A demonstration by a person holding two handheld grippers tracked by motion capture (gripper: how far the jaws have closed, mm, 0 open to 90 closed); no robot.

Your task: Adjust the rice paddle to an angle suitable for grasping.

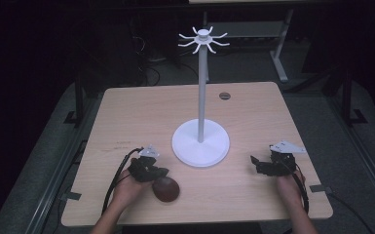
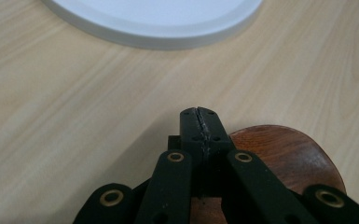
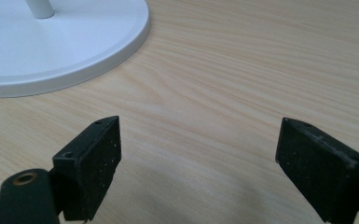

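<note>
A white stand (image 1: 202, 97) with a ring of hooks (image 1: 203, 40) at its top rises from a round base (image 1: 187, 146) in the middle of the table. A dark brown rounded wooden object (image 1: 166, 189) lies at the front, left of centre. My left gripper (image 1: 161, 171) is shut right over it. In the left gripper view the pads (image 2: 199, 122) meet with nothing seen between them, and the wooden object (image 2: 284, 154) runs under the jaws. My right gripper (image 1: 254, 161) rests open at the front right, with bare wood between its fingertips (image 3: 198, 135).
The light wooden table (image 1: 126, 117) has a dark round grommet (image 1: 224, 96) near its far edge. The stand's base (image 2: 158, 18) lies just ahead of the left jaws and to the upper left of the right jaws (image 3: 51, 46). Dark floor and table legs surround the table.
</note>
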